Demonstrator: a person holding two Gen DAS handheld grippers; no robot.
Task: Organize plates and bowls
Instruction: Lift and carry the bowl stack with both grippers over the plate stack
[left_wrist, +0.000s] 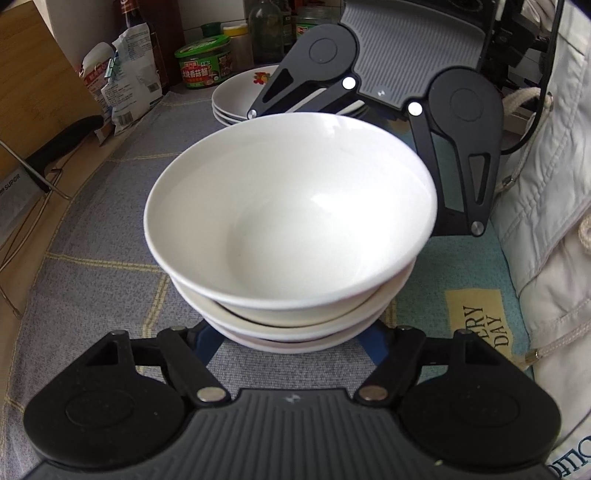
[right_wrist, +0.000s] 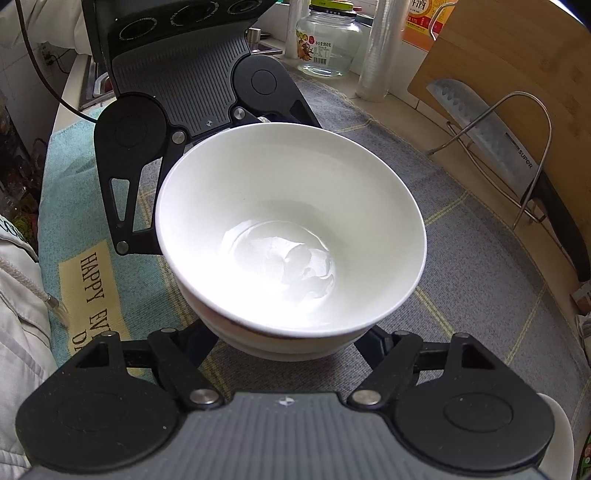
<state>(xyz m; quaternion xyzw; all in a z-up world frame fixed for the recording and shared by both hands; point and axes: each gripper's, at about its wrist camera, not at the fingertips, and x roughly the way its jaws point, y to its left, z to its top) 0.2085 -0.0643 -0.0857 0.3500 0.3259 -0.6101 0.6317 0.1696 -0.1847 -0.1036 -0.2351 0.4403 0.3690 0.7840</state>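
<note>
Left wrist view: stack of white bowls (left_wrist: 291, 221) dead centre on the grey checked cloth (left_wrist: 92, 295), looks like three nested. Left gripper (left_wrist: 290, 345) down at 6 o'clock, blue fingers (left_wrist: 207, 347) tucked in on either side of the stack's foot. Closed in narrow and gripping it low. Pile of plates (left_wrist: 236, 96) up at 12 o'clock, apart from the bowls.

Right wrist view: same stack in the middle, with the right gripper (right_wrist: 291, 350) at 6 o'clock flanking the base. Tips buried under the bottom bowl, so can't tell if actually clamped or just sitting around it. Knife (right_wrist: 480, 122) on a wire rack out at 2 o'clock, well clear.

Handling guess: glazed ceramic, so stiff, hefty as a stack, slick, and easy to chip. Best grabbed low on the bottom bowl from both sides and kept level to stop any sliding.
</note>
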